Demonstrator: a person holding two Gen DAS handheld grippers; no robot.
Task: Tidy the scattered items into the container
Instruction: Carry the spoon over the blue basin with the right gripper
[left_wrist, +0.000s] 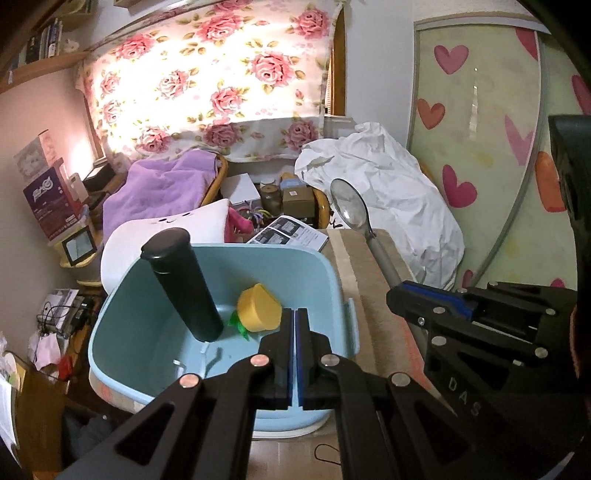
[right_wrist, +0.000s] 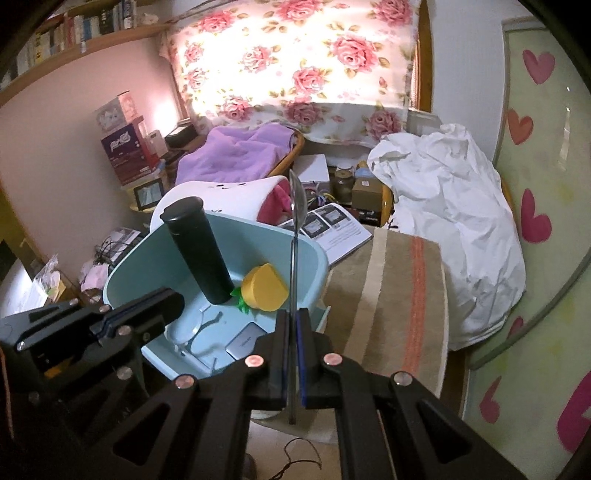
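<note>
A light blue plastic tub (left_wrist: 336, 280) (right_wrist: 317, 258) stands on a striped cloth. In it lean a black cylinder bottle (left_wrist: 181, 284) (right_wrist: 199, 251), a yellow toy fruit with green leaves (left_wrist: 258, 308) (right_wrist: 264, 290), glasses (right_wrist: 207, 328) and a small grey box (right_wrist: 243, 341). My right gripper (right_wrist: 293, 321) is shut on a metal spoon (right_wrist: 295, 229), held upright over the tub's right rim; the spoon (left_wrist: 349, 208) and right gripper (left_wrist: 402, 295) also show in the left wrist view. My left gripper (left_wrist: 294, 321) is shut and empty over the tub's near side; in the right wrist view it (right_wrist: 177, 299) sits at the left.
The striped cloth (right_wrist: 388, 295) covers the table right of the tub. An open booklet (right_wrist: 332, 225) lies behind the tub. A white plush (left_wrist: 166, 225), purple blanket (left_wrist: 162, 184), a white sheet pile (right_wrist: 450, 206) and boxes crowd the back. A heart-patterned panel (left_wrist: 480, 110) stands on the right.
</note>
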